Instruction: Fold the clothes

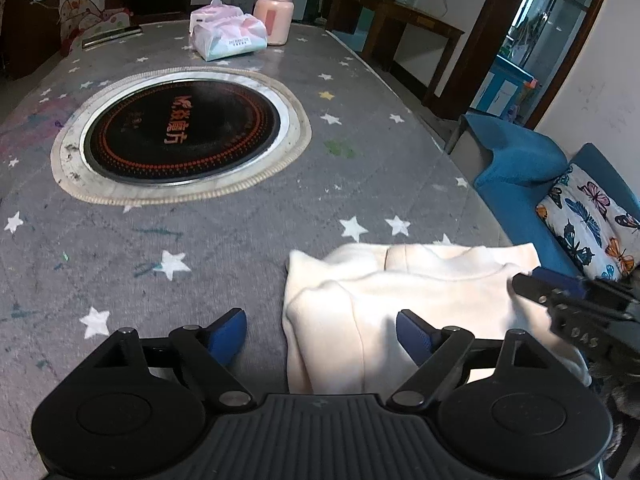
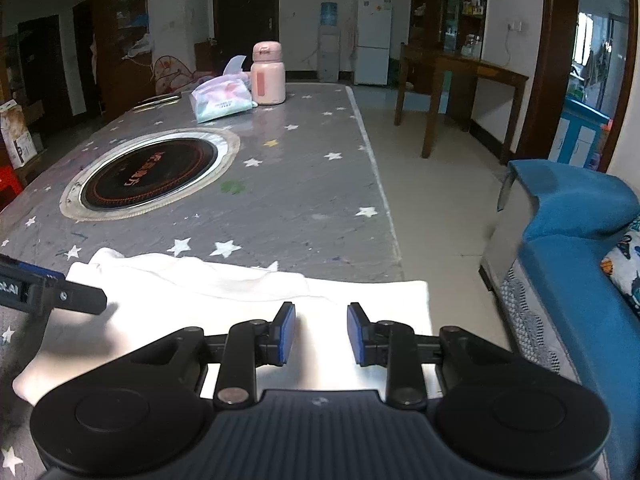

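Probably the soft, light white top (image 1: 400, 300), best pinched at an edge, lay partly folded on the starry gray table (image 1: 200, 240) near its front edge, while the left gripper (image 1: 320, 330) was wide open and the right gripper (image 2: 321, 330) a little open, both holding nothing.

Orange Chinese characters are printed across the black round cooktop (image 1: 180, 128) set into the table ahead of the left gripper (image 1: 320, 336); they are seen upside down, and "方" can be made out at their near end, the others not with certainty. The letters "DAS" are read on the black body of the right gripper (image 1: 580, 338), which enters from the right edge. In the right wrist view, "AI" is read on the left gripper's body at the left edge. Small print on the tissue pack (image 1: 230, 38) beyond the cooktop cannot be read.
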Action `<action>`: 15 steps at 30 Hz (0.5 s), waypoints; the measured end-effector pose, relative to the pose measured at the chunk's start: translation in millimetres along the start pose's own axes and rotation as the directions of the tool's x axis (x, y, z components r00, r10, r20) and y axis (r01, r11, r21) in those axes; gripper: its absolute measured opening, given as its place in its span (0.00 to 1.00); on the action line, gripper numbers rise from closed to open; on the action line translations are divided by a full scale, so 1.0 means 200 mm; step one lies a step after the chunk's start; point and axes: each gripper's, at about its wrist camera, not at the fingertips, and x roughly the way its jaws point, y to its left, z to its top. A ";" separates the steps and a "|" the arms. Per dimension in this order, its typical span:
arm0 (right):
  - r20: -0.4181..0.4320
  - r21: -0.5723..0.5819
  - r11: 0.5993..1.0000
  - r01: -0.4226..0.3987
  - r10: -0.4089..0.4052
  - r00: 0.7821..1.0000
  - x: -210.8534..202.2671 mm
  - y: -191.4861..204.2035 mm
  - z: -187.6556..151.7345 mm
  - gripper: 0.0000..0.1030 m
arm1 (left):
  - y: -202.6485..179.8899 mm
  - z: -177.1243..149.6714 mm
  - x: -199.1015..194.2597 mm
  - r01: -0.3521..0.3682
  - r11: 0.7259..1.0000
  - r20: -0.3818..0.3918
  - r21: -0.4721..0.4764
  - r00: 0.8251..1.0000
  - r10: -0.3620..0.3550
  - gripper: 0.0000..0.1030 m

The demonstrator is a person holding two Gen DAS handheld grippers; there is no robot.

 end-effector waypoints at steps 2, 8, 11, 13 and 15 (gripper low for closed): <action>-0.009 0.005 1.000 0.003 -0.003 1.000 0.04 0.00 -0.01 0.27 | 0.00 0.01 0.01 -0.002 1.000 0.004 0.002 1.000 0.002 0.82; -0.016 0.013 1.000 0.008 -0.008 1.000 0.10 -0.01 -0.04 0.27 | 0.04 0.02 0.06 -0.013 1.000 -0.015 -0.015 1.000 0.013 0.83; -0.009 0.000 1.000 0.005 -0.005 1.000 0.09 -0.01 -0.02 0.27 | 0.05 0.03 0.05 0.000 1.000 -0.012 -0.029 1.000 0.000 0.83; 0.001 0.001 1.000 -0.006 0.006 1.000 0.07 -0.01 -0.01 0.27 | 0.05 0.05 0.05 0.002 1.000 -0.001 -0.031 1.000 -0.002 0.83; 0.001 -0.004 1.000 -0.016 0.016 1.000 0.08 0.01 0.00 0.27 | 0.04 0.06 0.06 -0.001 0.999 0.002 -0.032 1.000 0.001 0.83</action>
